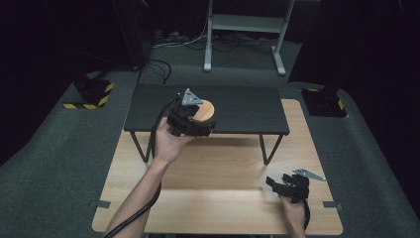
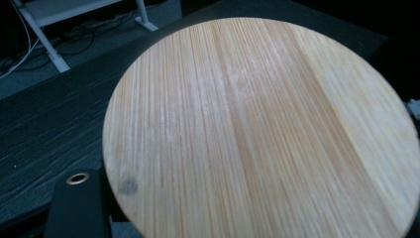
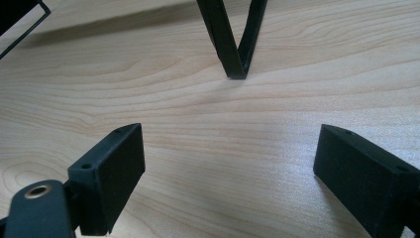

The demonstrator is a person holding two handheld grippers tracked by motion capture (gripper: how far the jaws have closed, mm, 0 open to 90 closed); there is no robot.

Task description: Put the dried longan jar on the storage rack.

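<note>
Just ahead of the left claw (image 1: 195,120), grip unclear, lies a wooden disc (image 2: 257,134) awaiting a firm pinch; right claw (image 3: 225,183) rests open.

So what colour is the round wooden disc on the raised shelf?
Light bamboo tan with darker stripes; the round wooden disc shows best in the left gripper view.

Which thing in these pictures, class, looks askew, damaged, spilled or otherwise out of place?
Nothing stands out. The round wooden disc sits on the dark shelf at the left gripper, and its face looks whole apart from one small dark spot. The right gripper rests low over the wooden table with its jaws apart.
</note>
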